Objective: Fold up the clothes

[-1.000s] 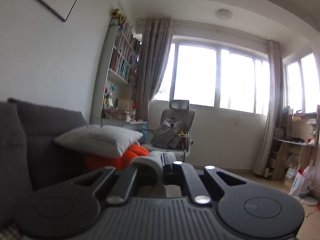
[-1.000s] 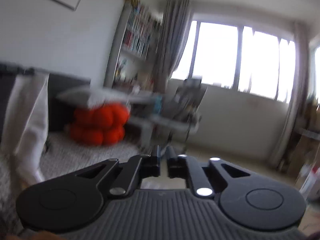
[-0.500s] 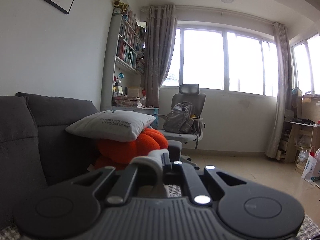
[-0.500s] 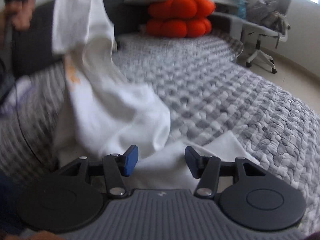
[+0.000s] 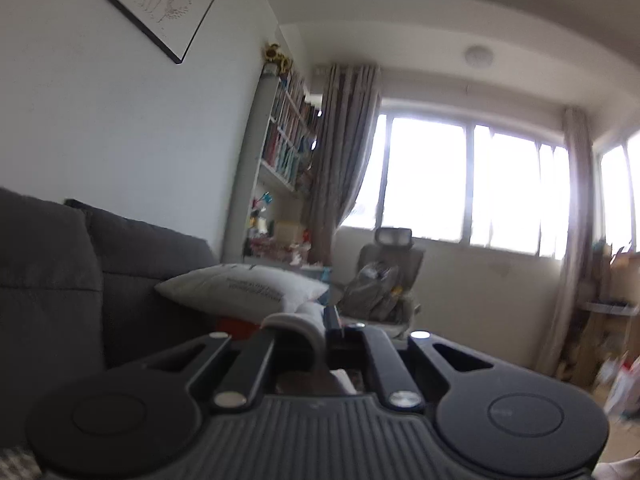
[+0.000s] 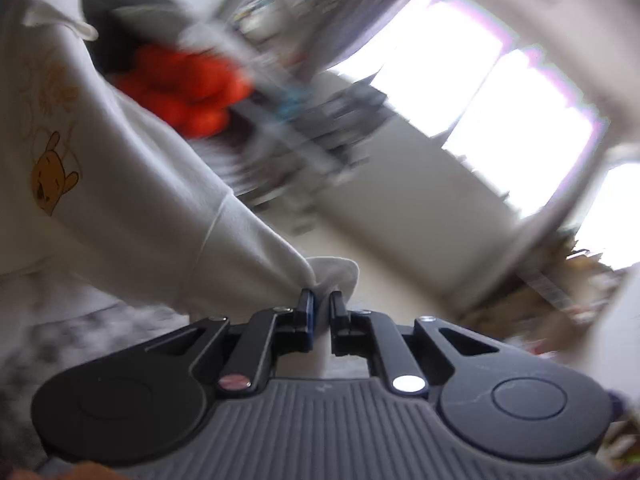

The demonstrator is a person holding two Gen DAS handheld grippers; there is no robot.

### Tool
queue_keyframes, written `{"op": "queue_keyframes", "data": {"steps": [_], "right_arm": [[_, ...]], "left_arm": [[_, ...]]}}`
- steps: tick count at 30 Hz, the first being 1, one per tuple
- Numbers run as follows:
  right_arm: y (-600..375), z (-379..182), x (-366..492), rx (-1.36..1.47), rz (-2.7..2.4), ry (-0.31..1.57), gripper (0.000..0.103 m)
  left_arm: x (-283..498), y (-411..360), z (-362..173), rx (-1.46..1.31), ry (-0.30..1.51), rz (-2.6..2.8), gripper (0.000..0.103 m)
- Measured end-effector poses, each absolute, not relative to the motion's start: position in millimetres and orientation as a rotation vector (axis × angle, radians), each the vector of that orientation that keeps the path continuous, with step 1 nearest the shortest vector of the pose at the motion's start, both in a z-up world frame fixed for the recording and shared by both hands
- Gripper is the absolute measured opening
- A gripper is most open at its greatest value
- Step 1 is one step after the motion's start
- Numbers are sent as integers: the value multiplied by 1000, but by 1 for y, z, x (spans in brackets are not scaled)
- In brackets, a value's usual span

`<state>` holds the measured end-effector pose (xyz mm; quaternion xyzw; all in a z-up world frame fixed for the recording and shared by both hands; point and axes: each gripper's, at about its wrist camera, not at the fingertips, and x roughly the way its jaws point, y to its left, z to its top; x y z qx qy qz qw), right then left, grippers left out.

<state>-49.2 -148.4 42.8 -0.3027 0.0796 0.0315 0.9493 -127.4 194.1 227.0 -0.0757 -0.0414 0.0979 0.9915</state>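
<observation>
Right gripper (image 6: 321, 304) pinches the white shirt (image 6: 132, 200) (bear print showing); left gripper (image 5: 320, 326) is clamped on pale cloth (image 5: 298, 322).

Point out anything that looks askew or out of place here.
Nothing looks damaged or spilled. The white garment hangs stretched and bunched from the right hand-held gripper, not yet folded; that view is tilted and blurred.
</observation>
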Motion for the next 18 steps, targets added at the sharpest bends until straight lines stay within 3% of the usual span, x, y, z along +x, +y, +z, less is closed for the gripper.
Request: {"op": "queue_keyframes", "data": {"steps": [11,18], "right_arm": [[-203,158,-70,-542,-252,-312,7],[-216,111,52,-593,-219,-185,7]], "left_arm": [[-139,188,255,-295,-256,82,4],[13,187,190,-270,-27,171,4]]}}
